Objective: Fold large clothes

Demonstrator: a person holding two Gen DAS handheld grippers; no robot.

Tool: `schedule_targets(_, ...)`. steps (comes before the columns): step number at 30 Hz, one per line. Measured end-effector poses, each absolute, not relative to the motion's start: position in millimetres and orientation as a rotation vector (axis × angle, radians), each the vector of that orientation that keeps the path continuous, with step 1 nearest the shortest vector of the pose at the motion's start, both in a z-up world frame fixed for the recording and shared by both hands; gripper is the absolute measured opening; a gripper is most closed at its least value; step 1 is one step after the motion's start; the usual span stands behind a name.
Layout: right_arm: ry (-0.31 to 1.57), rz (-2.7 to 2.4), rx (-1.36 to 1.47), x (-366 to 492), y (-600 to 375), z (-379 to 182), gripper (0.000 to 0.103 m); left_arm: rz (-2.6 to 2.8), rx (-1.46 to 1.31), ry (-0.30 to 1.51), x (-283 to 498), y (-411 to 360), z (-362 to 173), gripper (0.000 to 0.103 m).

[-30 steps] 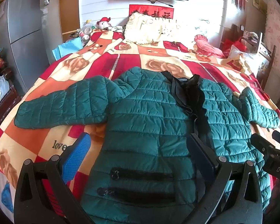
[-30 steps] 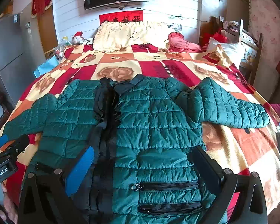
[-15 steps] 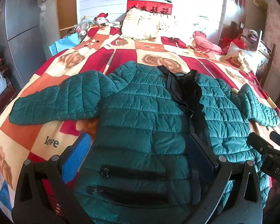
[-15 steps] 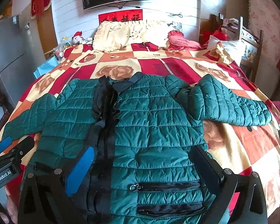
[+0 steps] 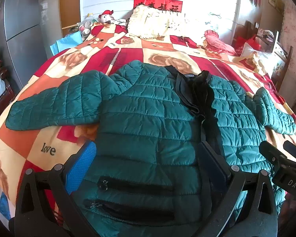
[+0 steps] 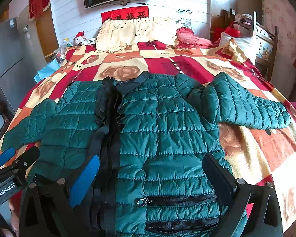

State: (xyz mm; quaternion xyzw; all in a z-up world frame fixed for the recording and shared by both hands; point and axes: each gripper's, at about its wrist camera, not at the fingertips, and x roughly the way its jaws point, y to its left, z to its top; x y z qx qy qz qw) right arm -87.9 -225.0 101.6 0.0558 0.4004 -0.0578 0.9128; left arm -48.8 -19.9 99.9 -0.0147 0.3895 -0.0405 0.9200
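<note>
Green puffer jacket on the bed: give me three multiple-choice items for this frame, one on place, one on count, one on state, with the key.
1. Where does the jacket lie?
A. spread front-up on the patchwork bedspread
B. on a hanger by the refrigerator
C. bundled on the cream pillow

2. How many zipped pockets show on the front panel in the right wrist view?
A. none
B. two
C. five

3. How are the sleeves?
A. both folded across the chest
B. both spread out to the sides
C. both tucked under the body

Key: 1 A, the jacket lies flat with its black front placket up on the bedspread. 2 B, two black pocket zips sit one above the other. 3 B, the left sleeve and the right sleeve each reach outward; both grippers are open, holding nothing.
</note>
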Motion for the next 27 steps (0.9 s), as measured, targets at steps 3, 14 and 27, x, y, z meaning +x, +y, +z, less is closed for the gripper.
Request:
schedule_targets(3,0.828,-0.117,0.113,-86.3,-224.8,100.9,0.103,-0.082,-0.028,0.801,-48.1,-20.4,98.9,0.103)
schedule_targets(14,0.843,-0.114,0.116,-80.2,-219.5,94.5,0.103,-0.056,-0.034,0.815,-38.0,-19.2,89.6,0.103)
schedule_targets(27,0.853,-0.106,0.117,-68.1,-212.5,91.1,0.103,-0.035,-0.037,0.817,-29.5,-8.0,89.9,0.103)
